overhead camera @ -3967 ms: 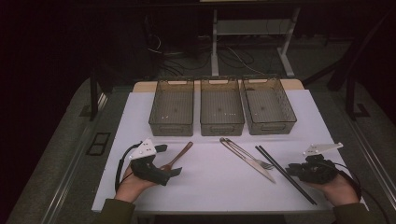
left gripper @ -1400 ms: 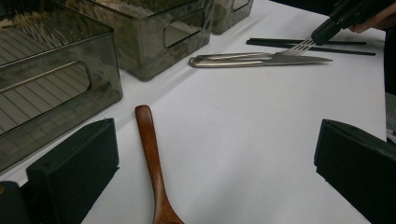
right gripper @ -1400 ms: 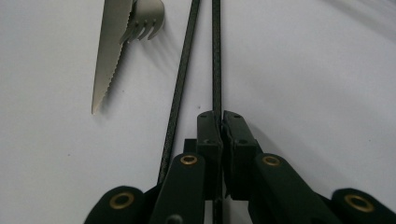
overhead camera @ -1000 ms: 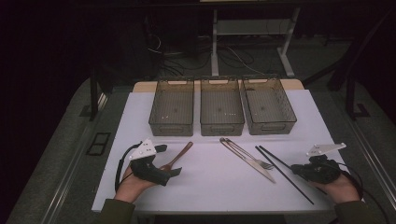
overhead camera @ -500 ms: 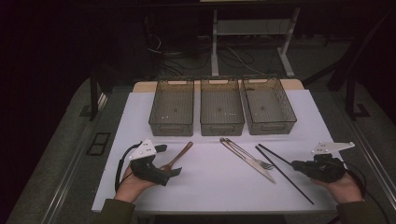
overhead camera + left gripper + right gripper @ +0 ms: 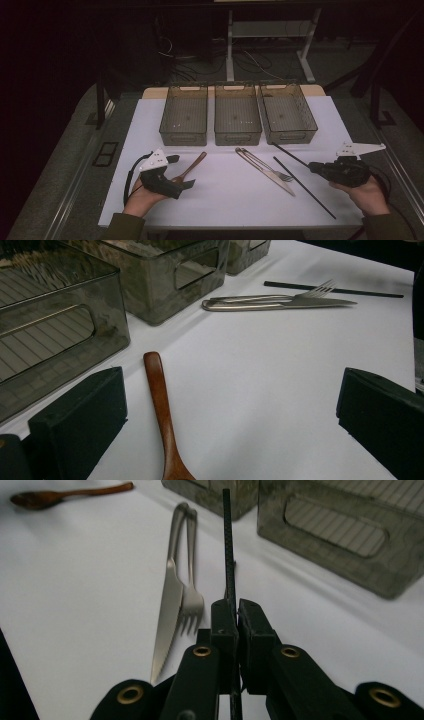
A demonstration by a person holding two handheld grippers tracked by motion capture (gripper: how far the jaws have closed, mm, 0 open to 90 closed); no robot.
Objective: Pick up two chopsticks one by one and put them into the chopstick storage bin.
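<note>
My right gripper (image 6: 314, 167) is clenched on a black chopstick (image 6: 229, 555); in the right gripper view the stick runs up between my two pressed pads and points toward the bins. In the high view that chopstick (image 6: 292, 155) sticks out from the gripper toward the right bin (image 6: 289, 114), its far end close to the bin's front wall. The second chopstick (image 6: 305, 189) lies flat on the white sheet (image 6: 225, 200), just beside my right hand (image 6: 367, 194). A knife (image 6: 270, 175) and a fork (image 6: 265, 165) lie together, touching, in the middle of the sheet, between my two hands. My left gripper (image 6: 186, 172) rests on the sheet with its jaws released and wide apart; the wooden spoon (image 6: 162, 415) lies between them, untouched by either pad, its handle pointing toward the left bin (image 6: 184, 116). The middle bin (image 6: 237, 115) stands between the other two, all three in a row at the far side of the sheet.
</note>
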